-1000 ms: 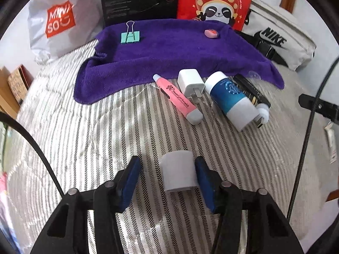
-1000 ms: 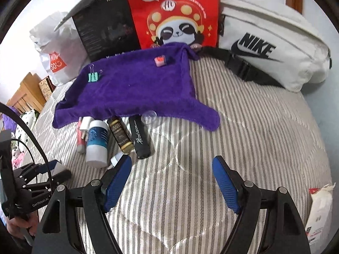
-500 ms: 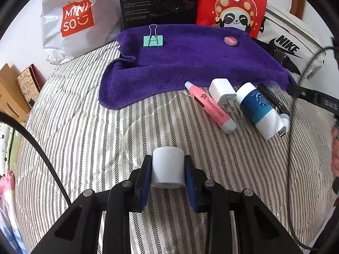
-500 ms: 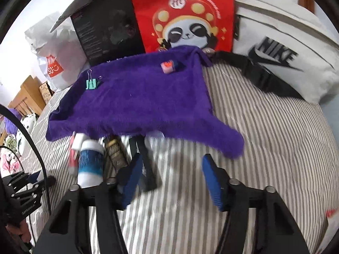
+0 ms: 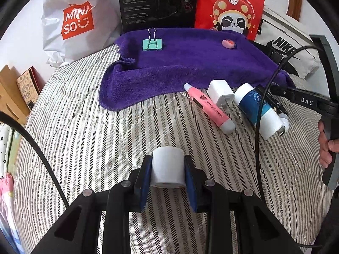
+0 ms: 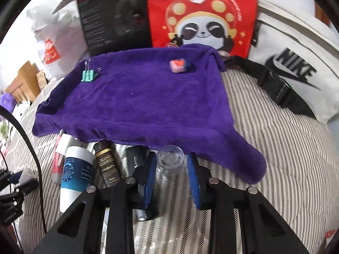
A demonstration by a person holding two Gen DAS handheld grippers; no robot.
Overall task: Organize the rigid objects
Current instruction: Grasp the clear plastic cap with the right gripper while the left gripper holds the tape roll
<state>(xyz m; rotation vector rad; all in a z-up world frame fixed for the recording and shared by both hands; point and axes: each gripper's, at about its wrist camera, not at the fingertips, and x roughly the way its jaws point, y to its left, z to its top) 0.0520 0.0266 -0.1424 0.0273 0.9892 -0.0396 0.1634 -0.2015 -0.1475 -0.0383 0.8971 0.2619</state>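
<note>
A small white roll is clamped between the blue pads of the left gripper, above the striped bedcover. Its long axis runs away from the camera, with the round end facing forward. Only the left wrist view shows this grip clearly; in the right wrist view it appears only as a small shape at the left edge.

The right wrist view alone shows a clear plastic cap standing on the bedcover at the lower edge of the purple towel, open end up, between the pads of the right gripper. The jaws have just been closing from a wide spread to a narrow one; the left pad looks to meet the cap, while a thin gap remains at the right pad. A dark pen lies under the left finger.

On the towel a green binder clip and a pink eraser are seen. A pink highlighter, a white charger and a blue-and-white tube lie side by side below the towel's edge, their long axes slanting toward lower right.

A second ago the left jaws were wider around the roll.
</note>
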